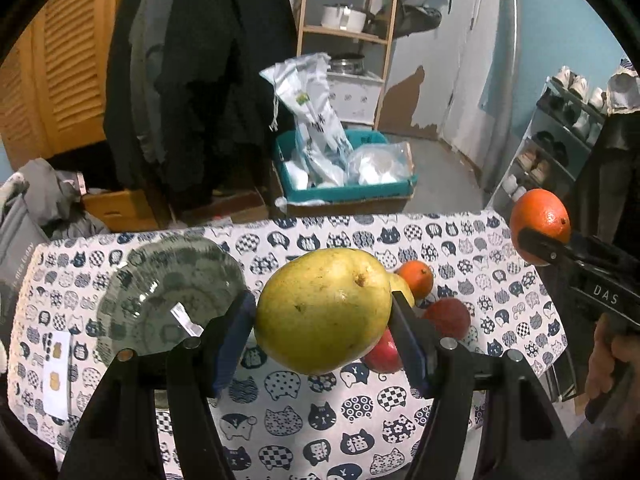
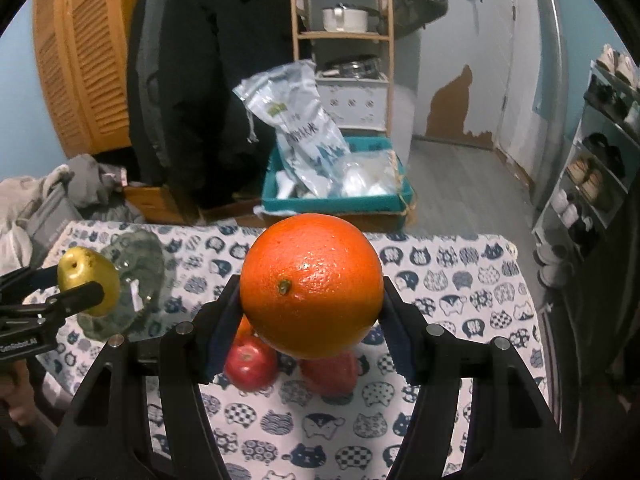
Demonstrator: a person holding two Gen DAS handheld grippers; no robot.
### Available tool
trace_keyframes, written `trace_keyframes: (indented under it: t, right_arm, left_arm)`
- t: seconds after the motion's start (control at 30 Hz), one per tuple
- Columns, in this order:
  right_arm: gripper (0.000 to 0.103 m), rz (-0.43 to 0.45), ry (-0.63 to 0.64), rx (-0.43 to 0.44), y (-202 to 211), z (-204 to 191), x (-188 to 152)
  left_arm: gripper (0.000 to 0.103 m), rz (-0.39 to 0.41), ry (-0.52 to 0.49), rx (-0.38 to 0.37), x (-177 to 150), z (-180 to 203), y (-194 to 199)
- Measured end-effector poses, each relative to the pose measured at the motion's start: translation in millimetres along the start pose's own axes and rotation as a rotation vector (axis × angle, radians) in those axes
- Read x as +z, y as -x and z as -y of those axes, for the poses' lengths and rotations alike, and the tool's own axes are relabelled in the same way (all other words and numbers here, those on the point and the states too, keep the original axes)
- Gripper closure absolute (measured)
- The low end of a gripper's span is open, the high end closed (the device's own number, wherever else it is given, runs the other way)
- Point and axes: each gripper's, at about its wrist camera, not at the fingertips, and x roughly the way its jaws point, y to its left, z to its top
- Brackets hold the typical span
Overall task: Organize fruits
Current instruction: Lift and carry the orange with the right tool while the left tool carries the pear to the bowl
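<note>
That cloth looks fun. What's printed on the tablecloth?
Navy cat faces on a white tablecloth, clearest in the left wrist view.

Yellow pear (image 1: 322, 310), orange (image 2: 311, 284), both aloft

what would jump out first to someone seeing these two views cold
Two fruits held up in the air: a big yellow-green pear clamped in the left gripper and a bright orange clamped in the right gripper, both above the cat-print tablecloth. Next, the empty glass bowl at the cloth's left, and the leftover red apples and a small orange clustered beneath the held fruit.
</note>
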Motion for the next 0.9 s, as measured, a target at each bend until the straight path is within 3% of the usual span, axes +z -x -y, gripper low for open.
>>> trace_keyframes:
  t: [0.43, 0.9]
  right_arm:
    - [0.038, 0.04, 0.045, 0.071, 4, -52, 28]
    - [0.038, 0.0, 0.116, 0.146, -38, -128, 46]
  left_arm:
    - [0.034, 0.053, 0.052, 0.052, 5, -39, 26]
    - [0.034, 0.046, 0.138, 0.158, -5, -106, 28]
